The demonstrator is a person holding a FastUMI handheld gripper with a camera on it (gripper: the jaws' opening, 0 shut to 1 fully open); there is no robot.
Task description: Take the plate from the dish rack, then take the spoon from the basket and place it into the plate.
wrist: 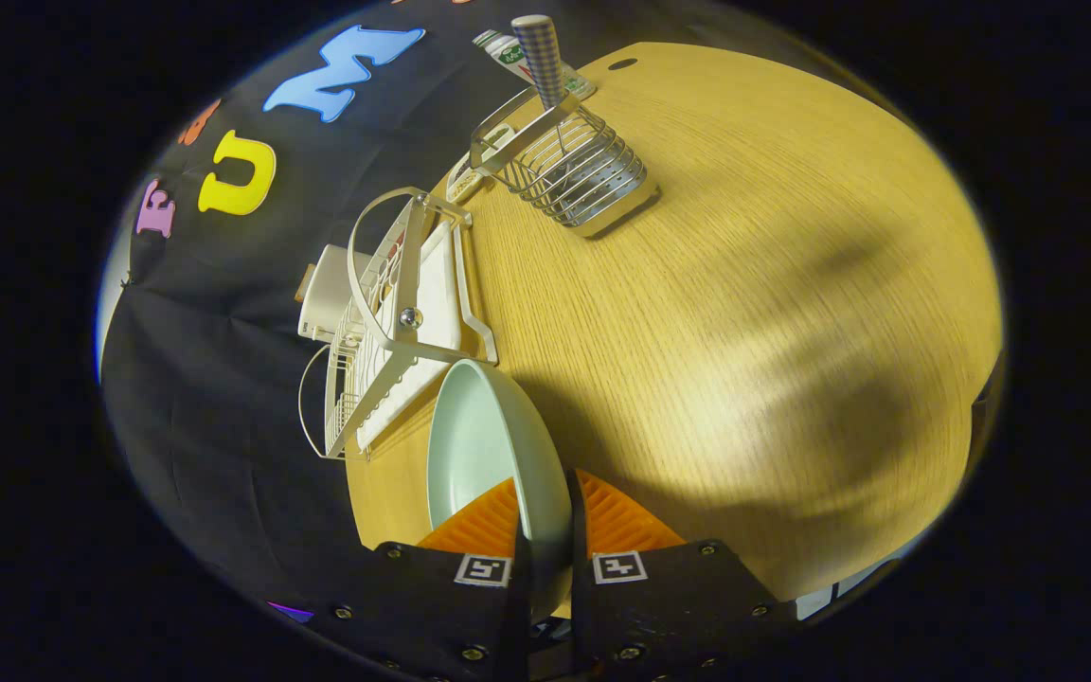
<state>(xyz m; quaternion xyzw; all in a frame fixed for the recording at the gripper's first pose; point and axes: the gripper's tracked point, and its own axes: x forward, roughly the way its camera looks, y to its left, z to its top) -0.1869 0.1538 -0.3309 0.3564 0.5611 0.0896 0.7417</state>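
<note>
The gripper [545, 530] has both fingers clamped on the rim of the pale plate [474, 445], held on edge just clear of the white dish rack [394, 322] to its left. So the first step looks nearly finished: next the plate wants laying flat on the wooden table [744, 284], then a reach to the far wire basket [574, 170] for the checked-handled spoon [541, 57].

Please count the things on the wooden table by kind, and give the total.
Plate, held between the gripper fingers: 1
Dish rack: 1
Wire basket: 1
Checked handle standing in the basket: 1
Total: 4
</note>
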